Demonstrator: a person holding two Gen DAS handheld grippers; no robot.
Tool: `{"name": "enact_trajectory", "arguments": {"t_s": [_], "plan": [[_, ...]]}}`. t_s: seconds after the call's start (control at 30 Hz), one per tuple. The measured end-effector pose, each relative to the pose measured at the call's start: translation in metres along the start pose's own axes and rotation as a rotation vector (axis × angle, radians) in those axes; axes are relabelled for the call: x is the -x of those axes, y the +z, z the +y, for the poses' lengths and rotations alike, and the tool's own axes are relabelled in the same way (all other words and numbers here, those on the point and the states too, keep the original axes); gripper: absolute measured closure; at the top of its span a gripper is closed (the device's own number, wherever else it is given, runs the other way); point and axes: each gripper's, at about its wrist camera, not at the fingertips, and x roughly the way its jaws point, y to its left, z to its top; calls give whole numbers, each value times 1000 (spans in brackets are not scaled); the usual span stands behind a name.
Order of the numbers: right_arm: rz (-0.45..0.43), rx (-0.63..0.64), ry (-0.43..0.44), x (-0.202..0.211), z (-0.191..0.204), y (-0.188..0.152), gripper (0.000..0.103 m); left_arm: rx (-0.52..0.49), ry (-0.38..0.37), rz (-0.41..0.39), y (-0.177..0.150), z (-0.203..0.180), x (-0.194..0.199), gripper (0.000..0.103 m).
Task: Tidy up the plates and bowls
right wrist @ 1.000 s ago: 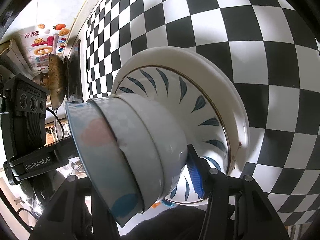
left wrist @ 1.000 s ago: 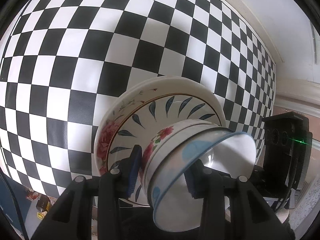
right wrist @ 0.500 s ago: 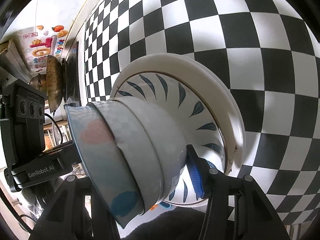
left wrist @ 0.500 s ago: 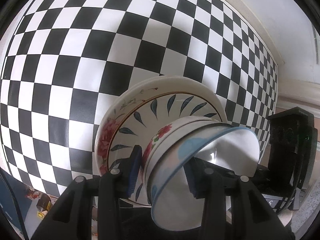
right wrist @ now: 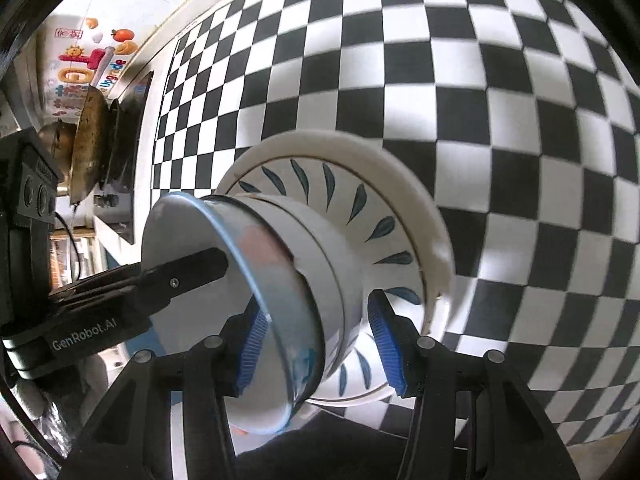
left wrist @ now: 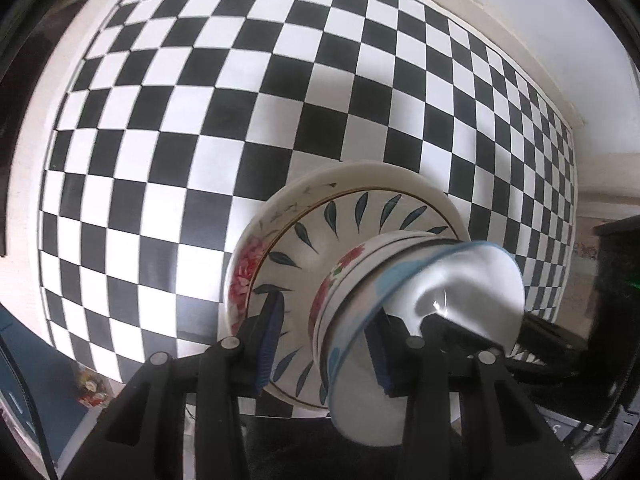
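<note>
My left gripper (left wrist: 324,340) and right gripper (right wrist: 316,348) each straddle the nested bowls (right wrist: 288,292), blue pads close to the stack, though I cannot tell whether they press. Over the last second the stack has slid right and lower in the left view (blurred, so we're mid-move). The bowls sit on the leaf-pattern plate (left wrist: 320,232) over the checkered tabletop (left wrist: 200,120). Only the right view shows the brass pan (right wrist: 90,148) and stickers at the far end.
</note>
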Motion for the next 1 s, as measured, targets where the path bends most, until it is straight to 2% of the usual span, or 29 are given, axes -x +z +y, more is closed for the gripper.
{"name": "enact_trajectory", "arguments": {"t_s": [0.2,0.27,0.33,0.4,0.43,0.5,0.53,0.57,0.67,0.87,1.0], "plan": [[-81,48,-122,29,9,-9,49,-15,103,-82,-15,-5,18,65],[-114,67,-155,41,14,-15,44,-18,132,-122,-22,-6,27,64],[-162,89,-197,54,18,-22,20,-3,147,-151,-29,-5,34,62],[-201,103,-220,64,21,-28,4,-5,169,-211,-40,-6,45,59],[-228,110,-234,71,24,-33,0,-16,192,-237,-44,-8,50,57],[-279,125,-275,84,27,-42,0,-38,234,-292,-52,-12,60,43],[-301,129,-285,88,29,-46,0,-45,239,-313,-55,-13,63,21],[-332,132,-293,95,31,-52,0,-55,243,-347,-60,-14,69,9],[-410,137,-321,109,37,-64,0,-58,254,-412,-70,-15,83,7],[-537,145,-382,130,52,-90,0,-51,245,-465,-88,-18,96,4],[-572,134,-376,144,57,-108,0,-67,251,-497,-101,-20,105,4]]}}
